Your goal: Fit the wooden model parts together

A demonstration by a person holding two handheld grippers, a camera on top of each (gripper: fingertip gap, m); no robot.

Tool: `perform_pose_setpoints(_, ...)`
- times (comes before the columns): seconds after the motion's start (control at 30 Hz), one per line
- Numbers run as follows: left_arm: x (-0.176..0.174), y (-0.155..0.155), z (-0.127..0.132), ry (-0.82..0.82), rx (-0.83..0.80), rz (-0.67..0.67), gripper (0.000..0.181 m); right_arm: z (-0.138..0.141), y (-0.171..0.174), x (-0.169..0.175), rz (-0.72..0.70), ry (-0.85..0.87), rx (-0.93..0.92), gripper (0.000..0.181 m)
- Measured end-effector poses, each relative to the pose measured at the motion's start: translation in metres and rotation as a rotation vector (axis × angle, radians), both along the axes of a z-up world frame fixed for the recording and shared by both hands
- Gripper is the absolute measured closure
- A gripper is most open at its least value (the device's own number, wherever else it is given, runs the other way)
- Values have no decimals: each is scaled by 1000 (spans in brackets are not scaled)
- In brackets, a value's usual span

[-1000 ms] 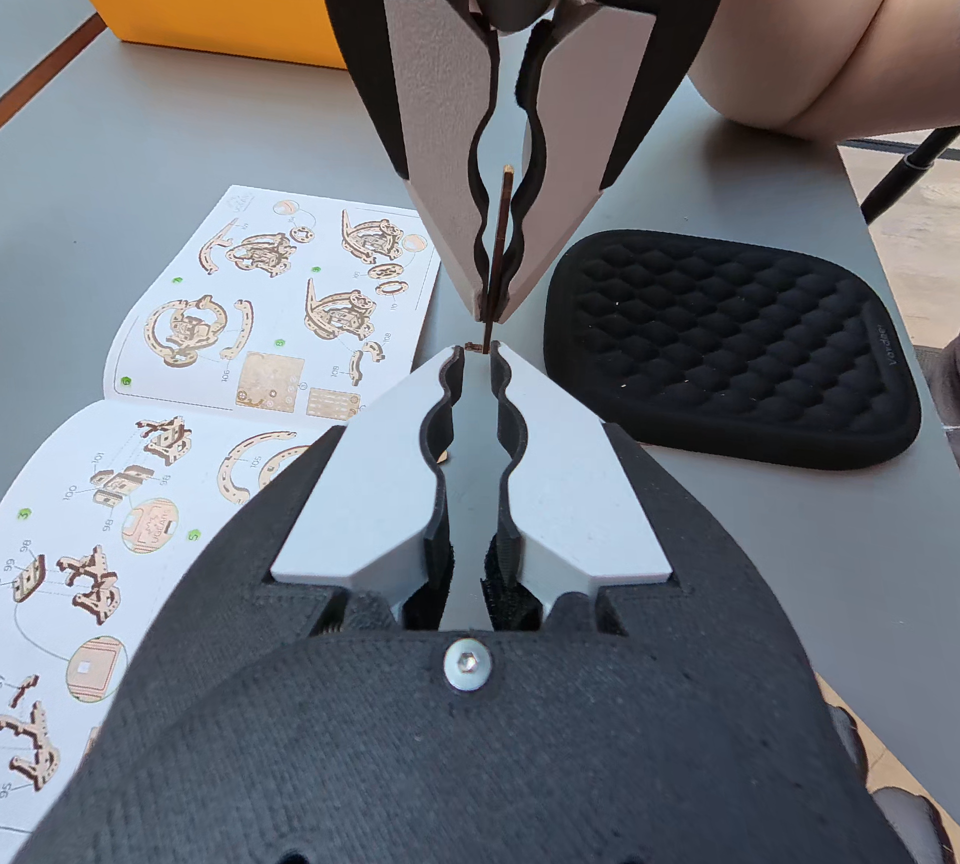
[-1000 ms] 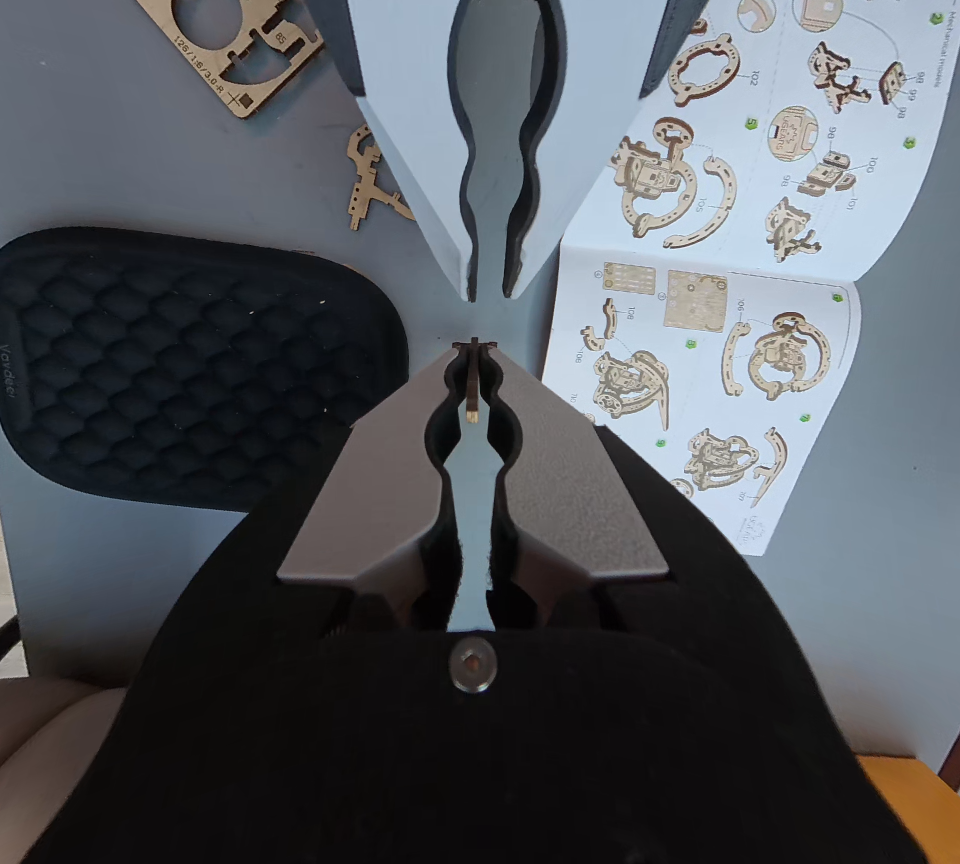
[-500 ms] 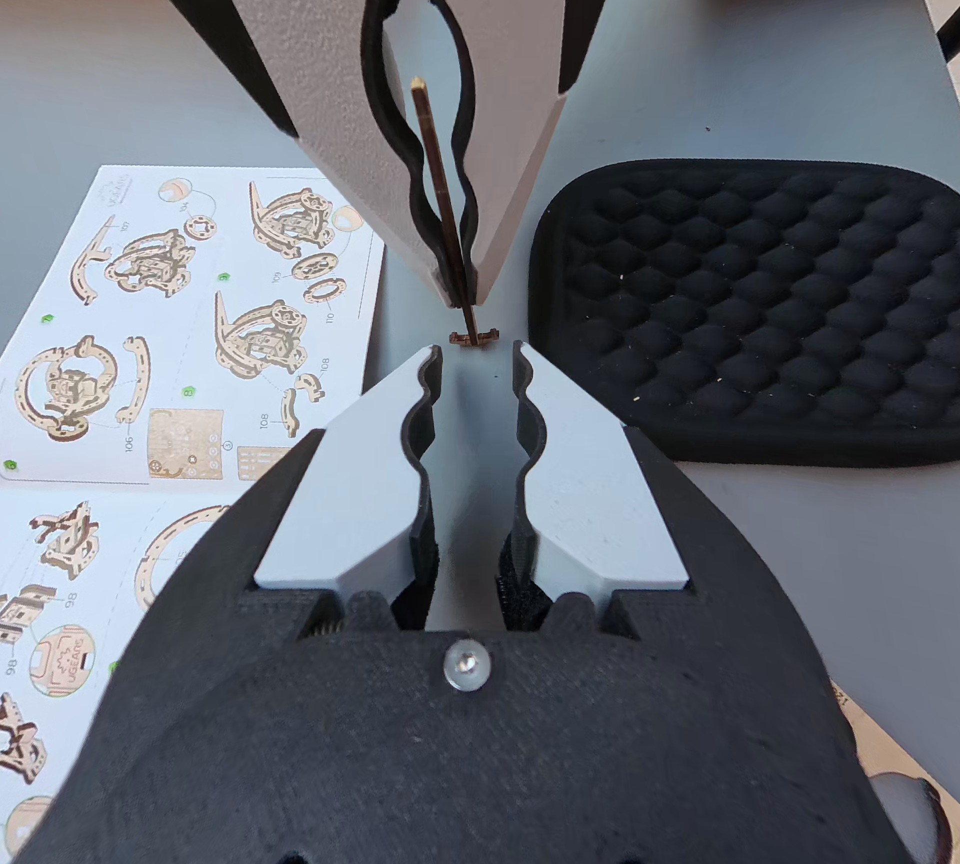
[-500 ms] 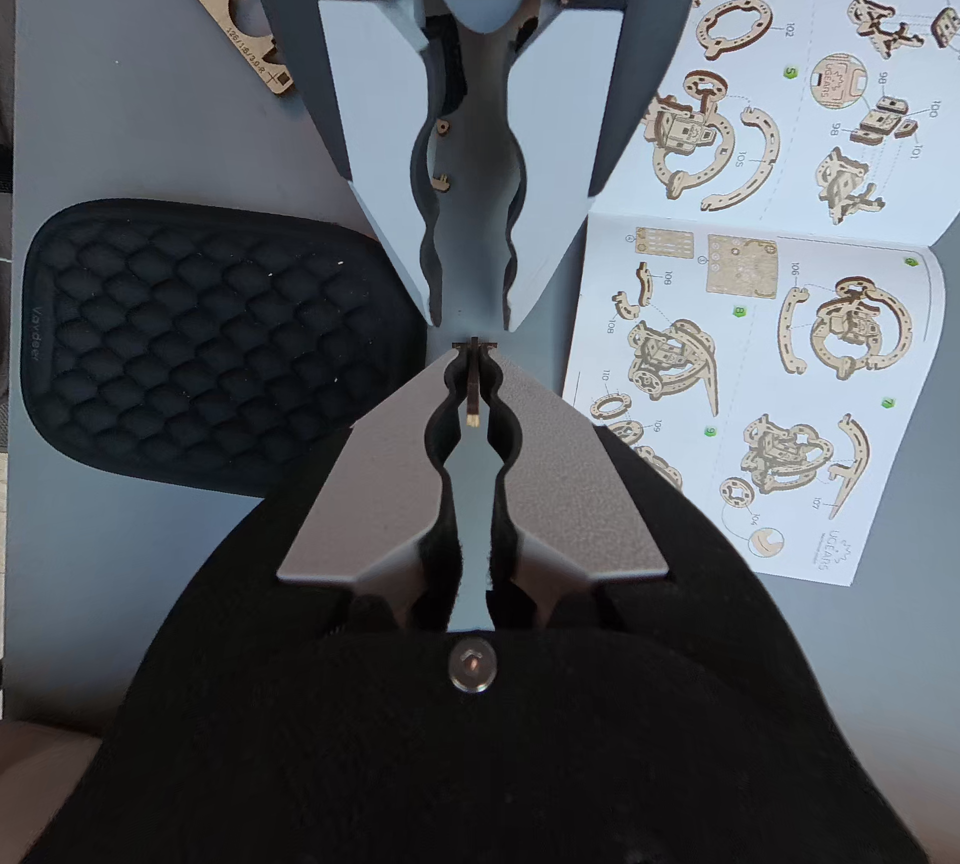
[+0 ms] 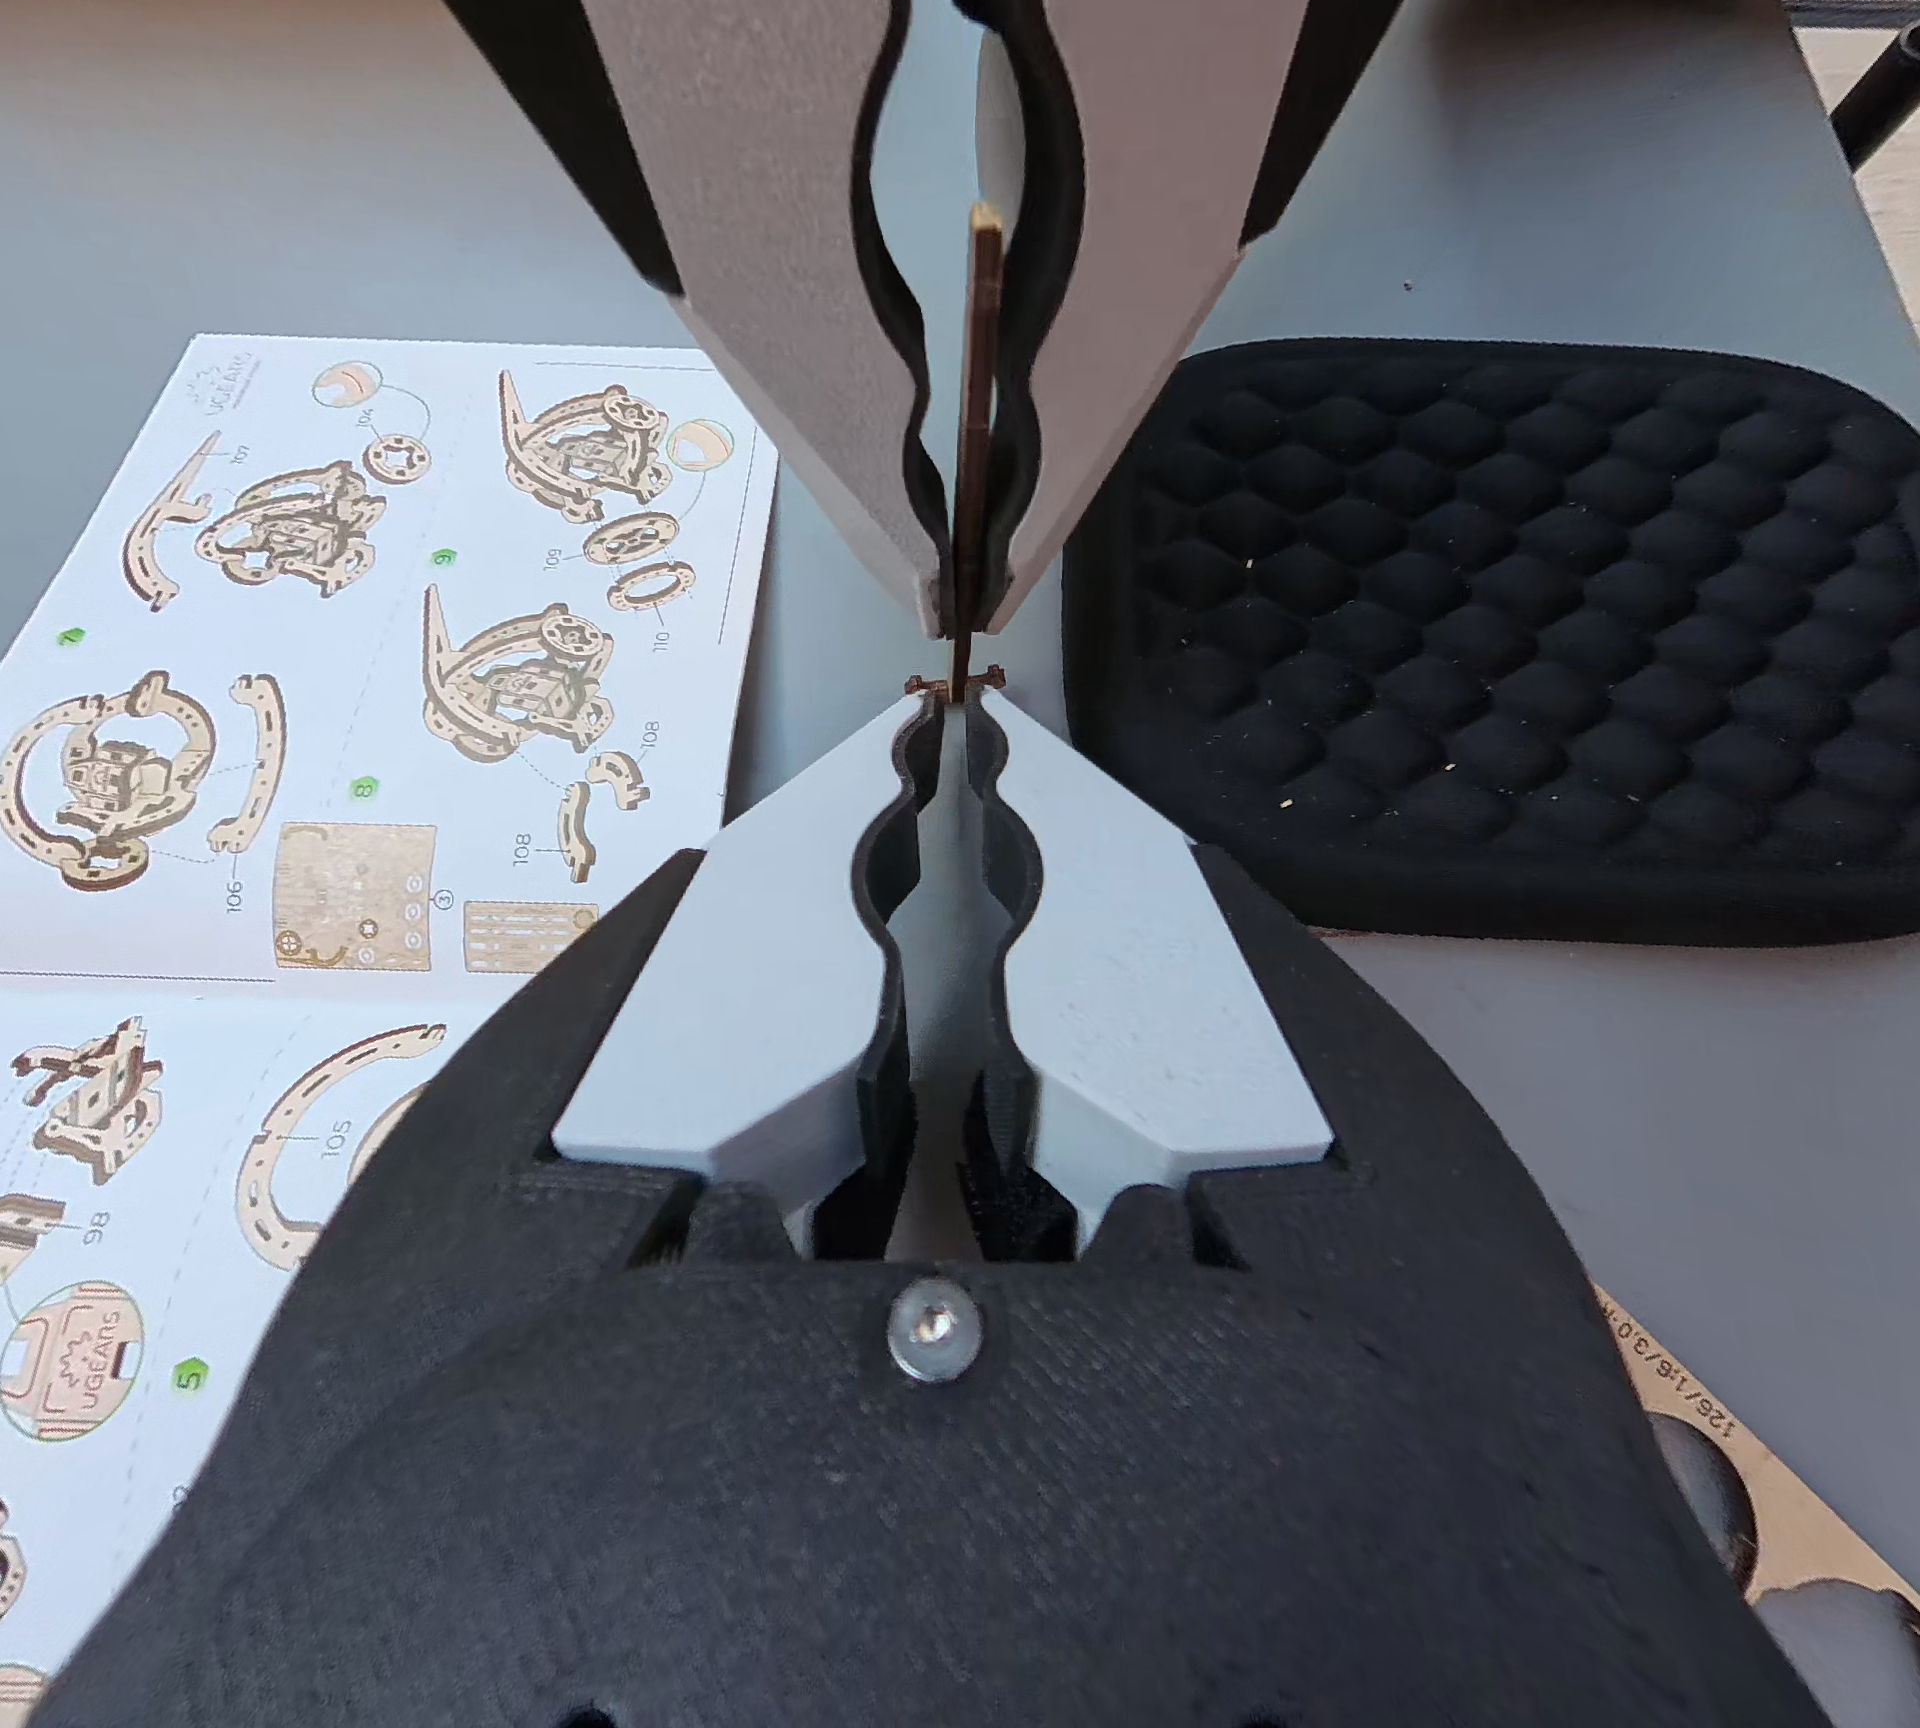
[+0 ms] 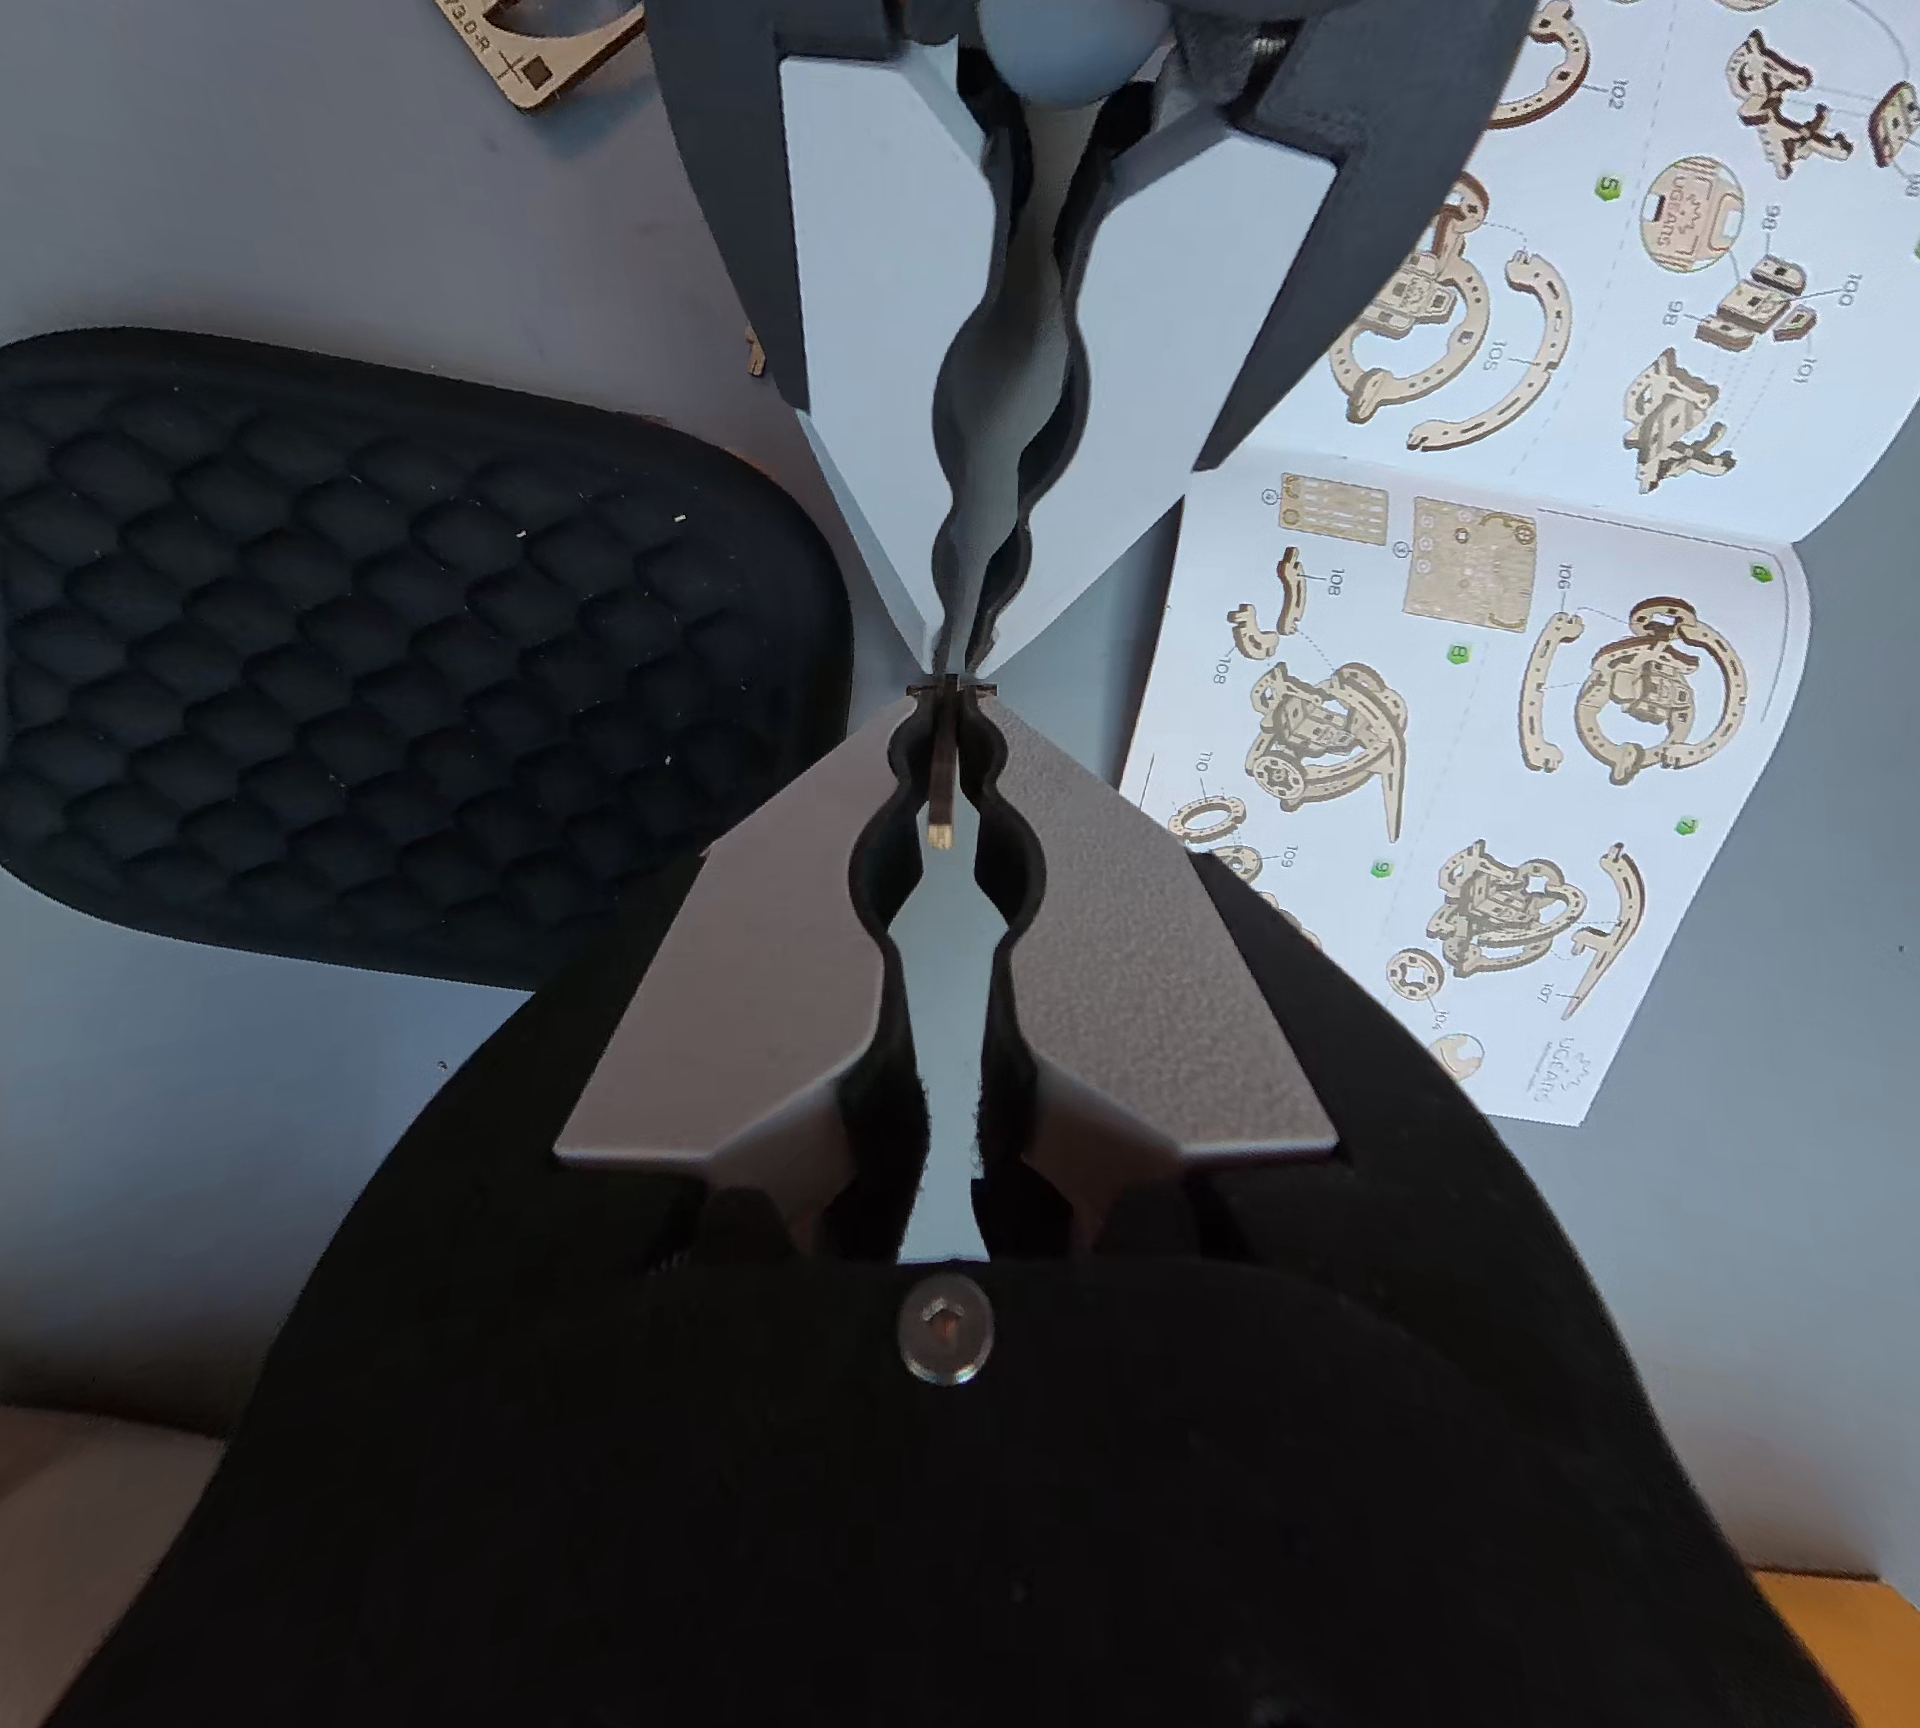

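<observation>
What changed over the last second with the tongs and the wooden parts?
The left tongs, half open 0.5 s ago, have closed to a narrow gap at the small cross piece on the strip; a grip can't be confirmed. The right tongs kept holding the strip. Booklet and black pad lie as before.

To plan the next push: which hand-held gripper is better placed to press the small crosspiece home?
Left hand-held gripper: its tips meet the crosspiece, while the right hand-held gripper clamps the wooden strip.
</observation>
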State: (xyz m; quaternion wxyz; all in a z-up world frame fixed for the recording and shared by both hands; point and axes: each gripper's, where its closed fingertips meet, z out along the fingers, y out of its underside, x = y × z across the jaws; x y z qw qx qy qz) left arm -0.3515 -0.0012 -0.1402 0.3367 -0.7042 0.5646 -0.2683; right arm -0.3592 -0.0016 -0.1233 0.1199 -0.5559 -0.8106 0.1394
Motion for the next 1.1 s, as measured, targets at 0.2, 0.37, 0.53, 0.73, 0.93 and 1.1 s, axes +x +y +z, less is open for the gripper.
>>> perform_pose_setpoints(0.2,-5,2,-3,20,-12,10,179,0,0,0,-5,5,-16,181)
perform_pose_setpoints(0.37,-2,2,-1,10,-4,9,178,0,0,0,-6,9,-37,181)
perform_pose_setpoints(0.53,0,2,4,-2,-10,-5,177,0,0,0,-8,7,-45,181)
perform_pose_setpoints(0.73,0,0,14,-13,-7,-33,172,0,0,-1,-7,16,-50,181)
perform_pose_setpoints(0.93,6,0,11,0,-16,-47,170,0,0,-1,-11,20,-53,181)
perform_pose_setpoints(1.1,5,0,10,1,-22,-47,172,0,1,-1,-17,29,-65,181)
